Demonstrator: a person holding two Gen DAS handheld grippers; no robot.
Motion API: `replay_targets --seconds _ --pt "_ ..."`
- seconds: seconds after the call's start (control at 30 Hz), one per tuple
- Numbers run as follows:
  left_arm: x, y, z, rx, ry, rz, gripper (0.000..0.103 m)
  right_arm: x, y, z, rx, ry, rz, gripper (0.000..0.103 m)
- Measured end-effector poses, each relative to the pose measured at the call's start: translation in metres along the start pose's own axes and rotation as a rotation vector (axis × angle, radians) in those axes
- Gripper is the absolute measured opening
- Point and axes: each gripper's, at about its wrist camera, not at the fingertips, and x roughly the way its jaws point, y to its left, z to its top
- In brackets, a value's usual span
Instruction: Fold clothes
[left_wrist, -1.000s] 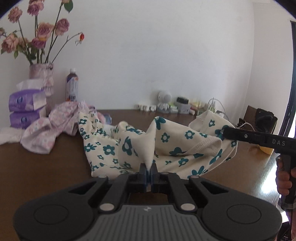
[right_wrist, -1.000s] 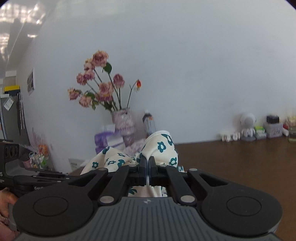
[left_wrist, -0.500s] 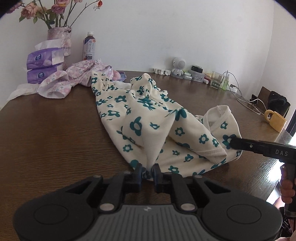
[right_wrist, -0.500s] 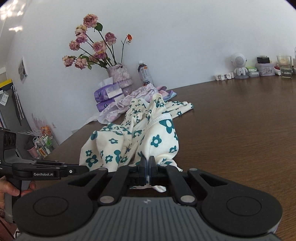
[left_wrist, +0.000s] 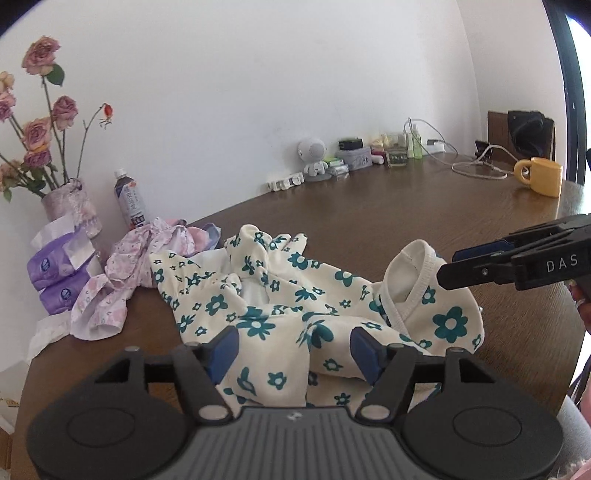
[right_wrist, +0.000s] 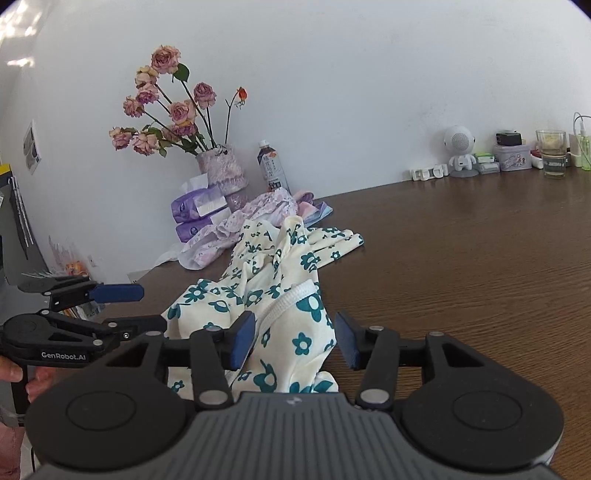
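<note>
The cream cotton garment printed with teal flowers lay crumpled on the brown wooden table, its long axis running away from both opening, unclamped claws, the left gripper and right gripper, its near hem between each one's jaws.

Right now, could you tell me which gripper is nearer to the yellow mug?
Right. The right gripper reaches in from the side of the table where the yellow mug stands; the left gripper sits farther off, over the floral garment. Both jaws are opening.
</note>
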Motion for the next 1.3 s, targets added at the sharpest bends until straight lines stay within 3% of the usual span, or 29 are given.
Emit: replay_targets --seconds 0.07,0.1,0.13,0.17,0.2,0.37,0.5,0.67,0.8,0.93,1.0,1.07,1.1,1.13,1.3 --pt "0.007 0.000 0.000 0.004 0.017 -0.022 0.065 0.013 0.000 0.001 0.015 0.027 0.002 0.049" --pt "0.009 0.001 -0.001 -0.002 0.023 -0.035 0.057 0.019 -0.001 0.001 0.027 0.037 0.006 0.049" --pt "0.011 0.002 -0.002 -0.007 0.029 -0.047 0.043 0.023 -0.001 0.001 0.033 0.043 0.010 0.044" --pt "0.013 0.004 -0.002 -0.012 0.036 -0.059 0.005 0.026 -0.002 0.000 0.031 0.046 0.011 0.032" --pt "0.015 0.005 -0.003 -0.017 0.042 -0.071 0.002 0.027 -0.002 0.000 0.026 0.049 0.020 0.002" --pt "-0.011 0.024 -0.004 -0.112 -0.034 -0.071 0.001 0.015 -0.013 0.012 -0.036 0.017 0.003 0.002" --pt "-0.036 0.018 0.001 -0.158 -0.109 -0.175 0.000 -0.009 -0.037 0.041 -0.075 -0.066 -0.086 0.002" --pt "-0.021 -0.038 0.005 -0.061 -0.048 -0.349 0.000 -0.022 -0.062 0.067 -0.134 -0.137 -0.219 0.002" --pt "0.006 -0.074 0.006 -0.007 0.020 -0.439 0.000 -0.016 -0.086 0.061 -0.124 -0.086 -0.306 0.002" --pt "0.017 -0.087 0.009 -0.003 0.039 -0.478 0.000 -0.015 -0.105 0.044 -0.112 -0.015 -0.359 0.003" --pt "0.014 -0.082 0.008 -0.016 0.041 -0.483 0.008 -0.016 -0.113 0.036 -0.101 0.029 -0.390 0.008" --pt "0.007 -0.070 0.005 -0.044 0.041 -0.479 0.020 -0.026 -0.119 0.028 -0.070 0.048 -0.412 0.024" --pt "0.002 -0.061 0.002 -0.063 0.042 -0.469 0.039 -0.034 -0.120 0.025 -0.058 0.045 -0.416 0.039" --pt "-0.002 -0.050 0.000 -0.082 0.041 -0.446 0.056 -0.043 -0.121 0.023 -0.046 0.039 -0.419 0.047" --pt "-0.001 0.013 -0.006 -0.180 0.068 -0.226 0.063 -0.082 -0.093 0.011 -0.051 0.016 -0.325 0.048"
